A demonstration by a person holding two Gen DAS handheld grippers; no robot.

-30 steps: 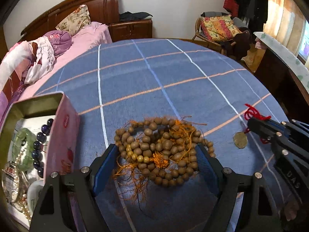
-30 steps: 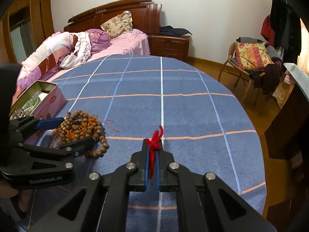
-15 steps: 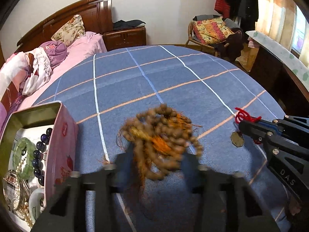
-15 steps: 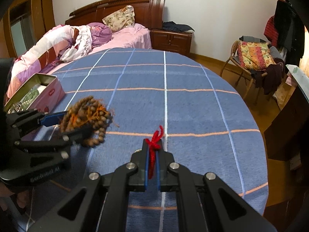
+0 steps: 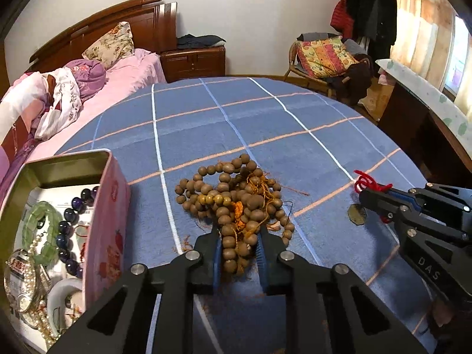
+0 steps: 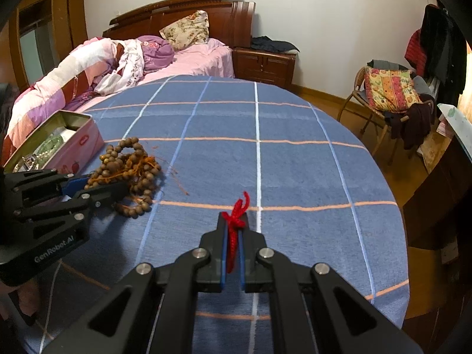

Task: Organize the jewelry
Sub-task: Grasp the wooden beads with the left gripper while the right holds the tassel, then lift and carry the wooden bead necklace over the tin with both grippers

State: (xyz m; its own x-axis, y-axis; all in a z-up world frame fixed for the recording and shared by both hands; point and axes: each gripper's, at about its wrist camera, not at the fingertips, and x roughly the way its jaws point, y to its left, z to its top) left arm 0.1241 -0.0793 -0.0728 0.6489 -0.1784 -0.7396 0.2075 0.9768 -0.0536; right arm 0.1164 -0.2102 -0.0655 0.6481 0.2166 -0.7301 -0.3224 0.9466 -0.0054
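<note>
A tangled wooden bead necklace (image 5: 233, 194) with orange thread lies bunched on the blue checked tablecloth (image 5: 265, 124). My left gripper (image 5: 238, 233) has its near end between the blue pads; the jaws are closing and press on the beads. From the right wrist view the same necklace (image 6: 129, 165) sits at the left gripper (image 6: 88, 188), beside the pink tin (image 6: 76, 147). My right gripper (image 6: 233, 224) is shut on a red cord (image 6: 237, 218). In the left wrist view a brass pendant (image 5: 357, 214) hangs from that cord (image 5: 365, 178) below the right gripper (image 5: 365, 191).
The open pink tin (image 5: 109, 224) stands at the left table edge and holds a green bracelet (image 5: 41, 224), dark purple beads (image 5: 66, 230), pearls and a watch. A bed (image 6: 188, 56) lies behind the table. A chair with a cushion (image 6: 389, 88) stands to the right.
The left jaws have gone from wide around the bead pile to pinched on it, and the beads have bunched into a taller clump. The right gripper keeps its hold on the red cord.
</note>
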